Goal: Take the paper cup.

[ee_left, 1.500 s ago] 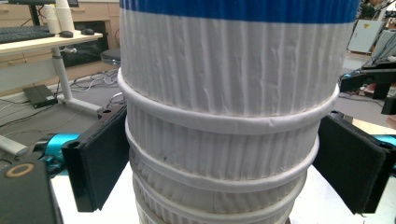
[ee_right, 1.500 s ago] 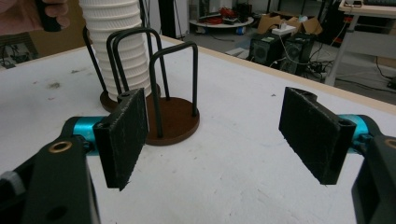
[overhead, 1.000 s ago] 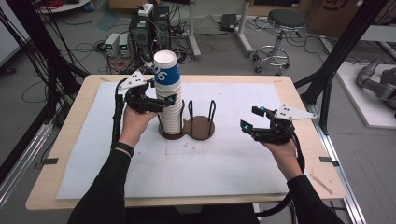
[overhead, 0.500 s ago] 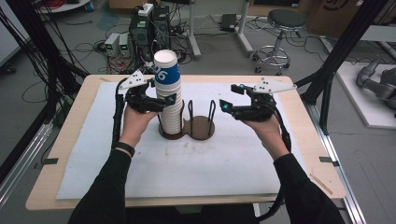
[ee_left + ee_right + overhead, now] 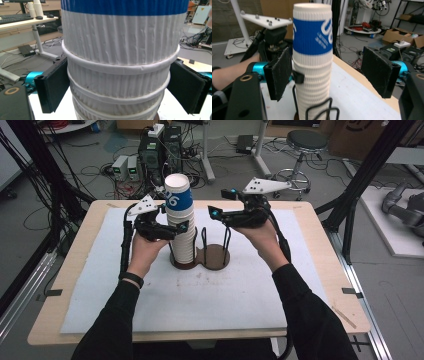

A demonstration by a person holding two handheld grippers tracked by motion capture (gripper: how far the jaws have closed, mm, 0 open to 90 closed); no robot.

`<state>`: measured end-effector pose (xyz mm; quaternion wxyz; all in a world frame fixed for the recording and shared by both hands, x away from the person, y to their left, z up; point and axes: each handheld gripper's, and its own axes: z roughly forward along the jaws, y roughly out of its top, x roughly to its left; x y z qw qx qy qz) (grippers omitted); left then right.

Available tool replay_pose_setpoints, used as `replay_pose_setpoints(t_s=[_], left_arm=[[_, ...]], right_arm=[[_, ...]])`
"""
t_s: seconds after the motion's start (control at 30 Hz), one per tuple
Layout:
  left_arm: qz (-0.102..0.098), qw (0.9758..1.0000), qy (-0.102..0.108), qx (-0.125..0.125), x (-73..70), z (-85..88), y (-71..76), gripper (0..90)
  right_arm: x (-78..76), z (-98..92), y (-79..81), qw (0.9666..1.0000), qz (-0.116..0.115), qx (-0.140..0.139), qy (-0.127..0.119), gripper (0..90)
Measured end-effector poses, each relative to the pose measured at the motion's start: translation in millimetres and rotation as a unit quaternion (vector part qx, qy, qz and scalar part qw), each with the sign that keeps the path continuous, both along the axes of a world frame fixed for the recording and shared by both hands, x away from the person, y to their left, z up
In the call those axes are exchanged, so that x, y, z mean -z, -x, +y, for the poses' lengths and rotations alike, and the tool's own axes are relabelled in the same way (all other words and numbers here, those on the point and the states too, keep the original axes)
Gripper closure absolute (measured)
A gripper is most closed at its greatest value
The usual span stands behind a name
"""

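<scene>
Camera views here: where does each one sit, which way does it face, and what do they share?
High view: above the person's side, looking forward and down on the table; both forearms, left gripper and right gripper show.
Left gripper view: on the left gripper, looking level at the cup stack between its pads.
Right gripper view: on the right gripper, facing the cup stack and the left gripper behind it.
Shared: all three show the cup stack.

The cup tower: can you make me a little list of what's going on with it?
thing: stack of paper cups, top cup with a blue band
stands in: brown wire cup holder, left ring
left gripper: jaws clamped on the stack's sides
right gripper: jaws open, beside the top cup, not touching
surface: white mat on wooden table
</scene>
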<state>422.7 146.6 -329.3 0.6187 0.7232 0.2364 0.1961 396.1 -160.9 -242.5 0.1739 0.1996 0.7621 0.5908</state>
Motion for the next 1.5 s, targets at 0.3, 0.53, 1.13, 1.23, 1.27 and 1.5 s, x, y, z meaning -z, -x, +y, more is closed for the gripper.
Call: replay_pose_setpoints(t_s=[0.3,0.53,1.13,1.23,1.27,1.5], left_arm=[[0.0,1.0,-0.002,-0.001,-0.5,-0.5,-0.2,11.1],[-0.001,1.0,-0.003,0.001,-0.6,-0.3,-0.9,11.1],[-0.003,1.0,-0.007,0.002,-1.1,-0.6,-0.3,11.2],[-0.004,0.9999,-0.011,0.002,-1.5,-0.7,-0.2,11.2],[-0.005,0.9999,-0.01,0.002,-1.4,-0.8,-0.2,11.2],[-0.004,1.0,-0.008,0.002,-1.4,-1.5,0.2,11.1]], right_arm=[[-17.7,39.6,-20.4,0.9993,0.028,-0.015,-0.02,21.4],[-30.2,73.9,-30.3,0.9997,0.024,-0.009,-0.002,19.0],[-27.2,106.9,-43.2,0.999,0.038,0.002,0.023,29.6],[-29.6,106.0,-41.0,0.9994,0.031,0.004,0.013,29.6],[-30.2,106.2,-40.5,0.9996,0.026,0.004,0.014,29.7],[-42.6,99.0,-32.9,0.9997,0.003,0.004,-0.022,29.7]])
